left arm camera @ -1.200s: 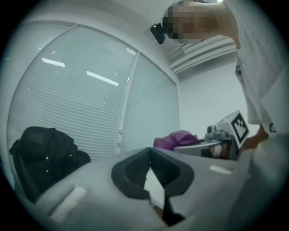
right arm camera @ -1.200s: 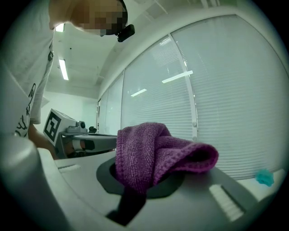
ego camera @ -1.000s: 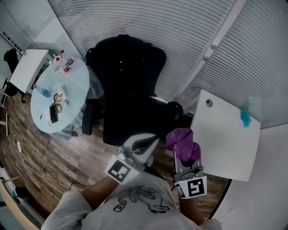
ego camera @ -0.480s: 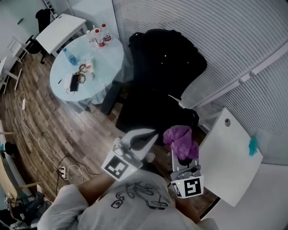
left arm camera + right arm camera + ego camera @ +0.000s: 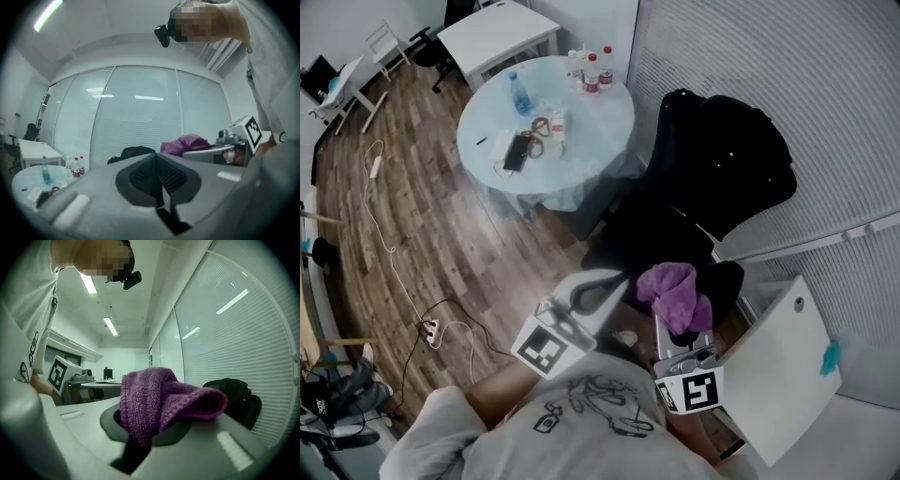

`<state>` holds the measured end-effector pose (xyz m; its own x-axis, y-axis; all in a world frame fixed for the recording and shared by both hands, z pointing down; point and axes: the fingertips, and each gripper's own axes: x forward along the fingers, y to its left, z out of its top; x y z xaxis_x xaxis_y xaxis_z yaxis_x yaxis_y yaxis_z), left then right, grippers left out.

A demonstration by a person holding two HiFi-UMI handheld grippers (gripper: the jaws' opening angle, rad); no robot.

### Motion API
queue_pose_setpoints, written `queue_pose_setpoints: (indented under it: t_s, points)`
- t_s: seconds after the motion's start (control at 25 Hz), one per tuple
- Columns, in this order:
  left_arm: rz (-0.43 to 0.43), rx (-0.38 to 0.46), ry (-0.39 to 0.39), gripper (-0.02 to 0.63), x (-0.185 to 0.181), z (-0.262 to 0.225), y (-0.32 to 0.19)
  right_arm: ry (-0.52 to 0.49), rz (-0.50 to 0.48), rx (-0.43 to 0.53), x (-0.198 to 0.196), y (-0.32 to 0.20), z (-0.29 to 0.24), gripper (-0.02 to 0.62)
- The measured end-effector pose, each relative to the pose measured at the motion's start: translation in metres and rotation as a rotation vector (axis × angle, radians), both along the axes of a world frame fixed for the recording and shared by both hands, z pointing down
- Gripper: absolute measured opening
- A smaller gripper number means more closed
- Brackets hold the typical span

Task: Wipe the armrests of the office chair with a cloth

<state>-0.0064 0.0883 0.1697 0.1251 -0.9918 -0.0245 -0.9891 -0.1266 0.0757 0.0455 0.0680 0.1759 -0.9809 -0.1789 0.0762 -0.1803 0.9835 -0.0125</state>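
- Our right gripper is at the near right. Its jaws pinch a purple cloth.
- In the right gripper view the cloth bunches up out of the jaws and flops over to the right.
- Our left gripper is just left of the right one, close to our body. Its own view shows the jaws pressed together with nothing between them.
- The two grippers lie side by side without touching, and both point away from us.
- The black chair stands at the far right with its back close to the blinds.
- From the head view the cloth overlaps the chair's near edge. The right gripper view shows the chair farther off on the right, clear of the cloth.
- A round table stands just left of the chair. It bears bottles at its far edge and a phone nearer its left side.
- A white desk is at the near right, just beside the right gripper.
- A cable trails over the wooden floor on the left.
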Motion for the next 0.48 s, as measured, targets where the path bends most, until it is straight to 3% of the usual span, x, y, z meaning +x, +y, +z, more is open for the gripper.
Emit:
queue_pose_setpoints:
  t_s: [0.48]
  points:
    - [-0.06,0.005,0.02,0.003,-0.174,0.008,0.074,0.033,-0.084,0.008,-0.177,0.074,0.01,0.043]
